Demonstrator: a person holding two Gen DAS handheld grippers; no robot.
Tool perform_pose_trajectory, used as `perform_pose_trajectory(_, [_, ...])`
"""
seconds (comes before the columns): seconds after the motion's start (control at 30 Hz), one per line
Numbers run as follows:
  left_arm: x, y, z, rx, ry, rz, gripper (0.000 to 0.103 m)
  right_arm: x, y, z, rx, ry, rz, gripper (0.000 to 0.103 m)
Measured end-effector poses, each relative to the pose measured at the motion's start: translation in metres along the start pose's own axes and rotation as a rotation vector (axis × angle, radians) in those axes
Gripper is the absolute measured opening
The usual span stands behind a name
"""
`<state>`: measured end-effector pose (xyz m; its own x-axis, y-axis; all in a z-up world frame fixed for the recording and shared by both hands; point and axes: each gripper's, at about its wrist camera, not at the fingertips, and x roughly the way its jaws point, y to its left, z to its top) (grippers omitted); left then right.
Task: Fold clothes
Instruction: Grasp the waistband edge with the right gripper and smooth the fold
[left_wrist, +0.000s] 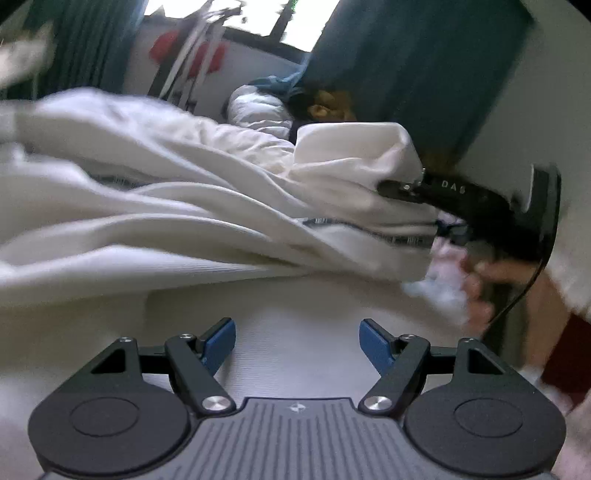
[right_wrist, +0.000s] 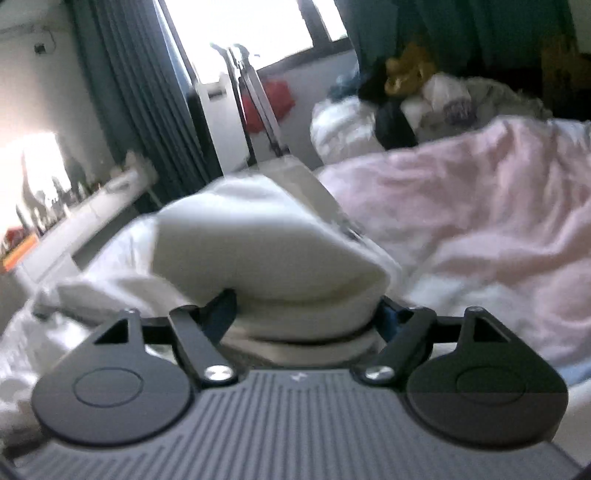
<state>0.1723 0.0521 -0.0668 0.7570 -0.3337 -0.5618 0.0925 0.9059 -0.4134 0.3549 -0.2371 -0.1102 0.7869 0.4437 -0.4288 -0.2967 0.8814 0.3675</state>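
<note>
The left gripper is held low over the bed, jaws apart, empty. The right gripper is spread, the bunched white garment lying between its fingers; a clamp cannot be told.

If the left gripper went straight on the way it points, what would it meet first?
Probably the white bed surface just ahead of the open left gripper, then the white garment's near edge; depth is unclear.

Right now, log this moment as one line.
task: fold clothes | left gripper: open, empty, over bed sheet | right gripper: white garment between its fingers | grip: unclear
</note>
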Motion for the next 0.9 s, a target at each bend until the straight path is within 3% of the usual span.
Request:
perform_pose_trajectory(0.17, [-0.030,0.018,0.011,-0.090,-0.128,0.013,0.076,0.006,0.058,0.005,-0.039,-0.034,0.126,0.078])
perform_pose_trajectory(0.3, [-0.046,0.034,0.017,-0.176,-0.188,0.001,0.076,0.034,0.104,-0.007,-0.120,0.091,0.196,0.078])
perform_pose_trajectory(0.43, [-0.050,0.041,0.017,-0.197,-0.185,0.006,0.076,0.040,0.122,-0.022,-0.195,0.114,0.145,0.078])
perform_pose_trajectory(0.5, [-0.051,0.038,0.017,-0.187,-0.182,0.008,0.076,0.023,0.108,-0.013,-0.091,0.057,0.185,0.078])
perform_pose_trajectory(0.6, [-0.051,0.031,0.014,-0.184,-0.175,-0.017,0.077,-0.022,0.068,0.010,0.111,-0.097,0.257,0.078])
perform_pose_trajectory(0.73, [-0.043,0.021,0.006,-0.167,-0.148,-0.011,0.079,-0.049,0.006,0.033,0.304,-0.183,0.175,0.079])
perform_pose_trajectory(0.9, [-0.026,0.013,0.002,-0.099,-0.145,0.025,0.078,-0.019,-0.070,0.023,0.480,-0.058,-0.032,0.078])
